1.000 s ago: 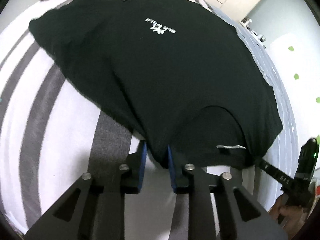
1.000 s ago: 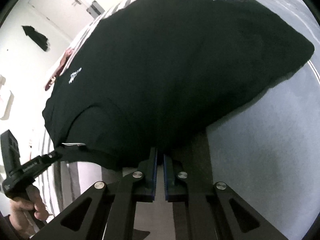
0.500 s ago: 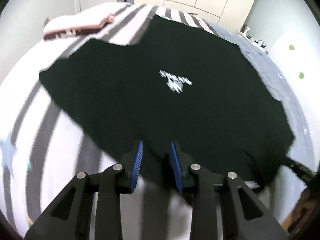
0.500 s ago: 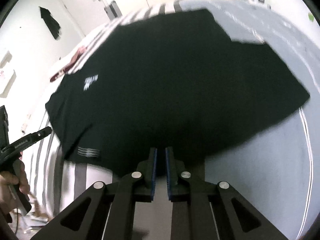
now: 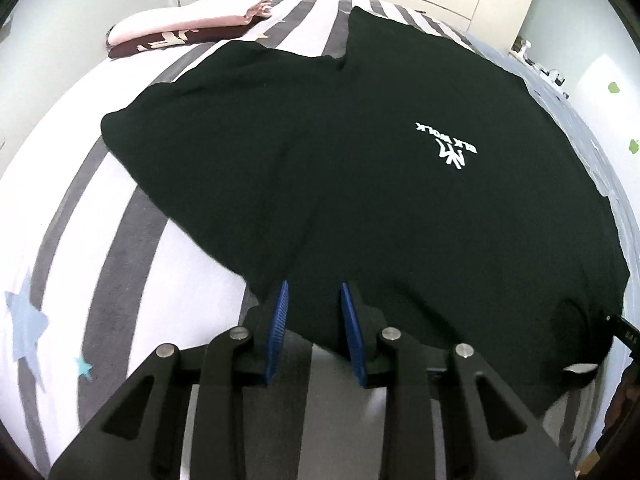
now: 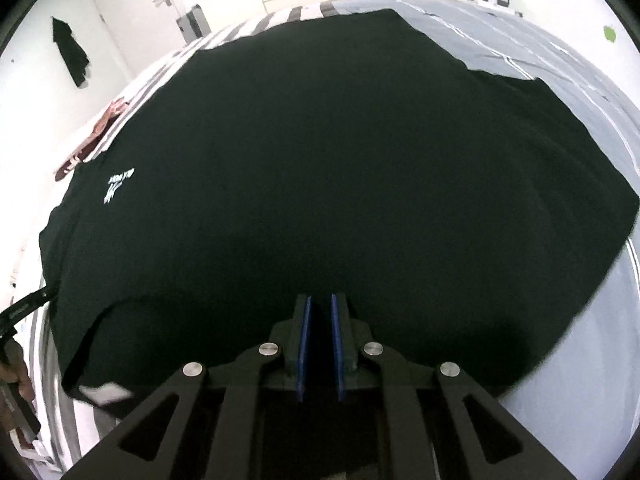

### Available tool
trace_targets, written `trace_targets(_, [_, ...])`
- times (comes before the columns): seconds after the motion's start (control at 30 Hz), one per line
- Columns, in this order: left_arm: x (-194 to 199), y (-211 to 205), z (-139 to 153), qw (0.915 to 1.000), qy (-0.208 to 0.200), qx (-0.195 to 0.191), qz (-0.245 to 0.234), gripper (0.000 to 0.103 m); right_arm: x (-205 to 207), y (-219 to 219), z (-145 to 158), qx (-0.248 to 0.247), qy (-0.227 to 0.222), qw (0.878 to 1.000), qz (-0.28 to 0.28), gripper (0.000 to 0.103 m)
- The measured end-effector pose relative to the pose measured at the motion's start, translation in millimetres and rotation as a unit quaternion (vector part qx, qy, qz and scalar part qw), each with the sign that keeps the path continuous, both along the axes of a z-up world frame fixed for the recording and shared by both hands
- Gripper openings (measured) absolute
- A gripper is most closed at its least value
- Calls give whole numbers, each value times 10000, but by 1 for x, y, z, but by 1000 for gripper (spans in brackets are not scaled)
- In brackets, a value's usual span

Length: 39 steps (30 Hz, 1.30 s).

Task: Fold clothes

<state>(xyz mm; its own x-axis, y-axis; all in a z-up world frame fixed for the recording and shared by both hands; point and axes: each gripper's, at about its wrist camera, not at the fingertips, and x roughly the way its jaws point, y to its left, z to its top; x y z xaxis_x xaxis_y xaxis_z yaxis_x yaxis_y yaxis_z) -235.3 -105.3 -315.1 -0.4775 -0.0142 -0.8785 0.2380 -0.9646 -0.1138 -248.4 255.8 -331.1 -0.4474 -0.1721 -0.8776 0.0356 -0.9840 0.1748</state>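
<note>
A black cotton T-shirt (image 5: 360, 184) with a small white printed logo (image 5: 450, 148) lies spread flat on a bed (image 5: 80, 208) covered with a white and grey striped sheet. The shirt covers most of the middle of the bed, its collar end at the near edge, its hem toward the far edge. One short sleeve (image 5: 168, 128) reaches out to the left side of the bed; the cloth has a few soft folds there.

The left gripper (image 5: 312, 304) has its blue ribbed fingers (image 5: 280, 320) a little apart, with the near edge of the shirt between them; whether they press on the cloth I cannot tell. The right gripper (image 6: 319, 320) has its fingers almost together, a narrow gap remaining, over the dark cloth at the shirt's near edge (image 6: 320, 240).

At the far left corner of the bed lies a folded pile of pink and dark red clothes (image 5: 180, 34). The left side of the bed is bare striped sheet, and the right side is plain grey sheet (image 6: 580, 340).
</note>
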Motion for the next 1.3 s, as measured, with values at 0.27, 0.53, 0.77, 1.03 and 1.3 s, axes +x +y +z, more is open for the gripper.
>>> trace_targets(0.27, [-42, 8, 39, 9980, 526, 51, -357, 38, -17, 33, 44, 469, 552, 9947, -735, 40])
trace_targets(0.53, [-80, 14, 44, 9978, 595, 62, -279, 41, -66, 161, 45, 848, 824, 9732, -1971, 40])
trace_targets(0.77, [-89, 18, 47, 9990, 434, -108, -98, 42, -67, 242, 24, 1154, 389, 9581, -2592, 51])
trace_targets(1.03, [-93, 17, 62, 9985, 476, -253, -107, 42, -64, 292, -1, 439, 151, 9452, -3232, 66])
trace_targets(1.3, [-77, -3, 65, 9983, 557, -153, 100, 42, -82, 279, -3, 417, 177, 9531, -2993, 56])
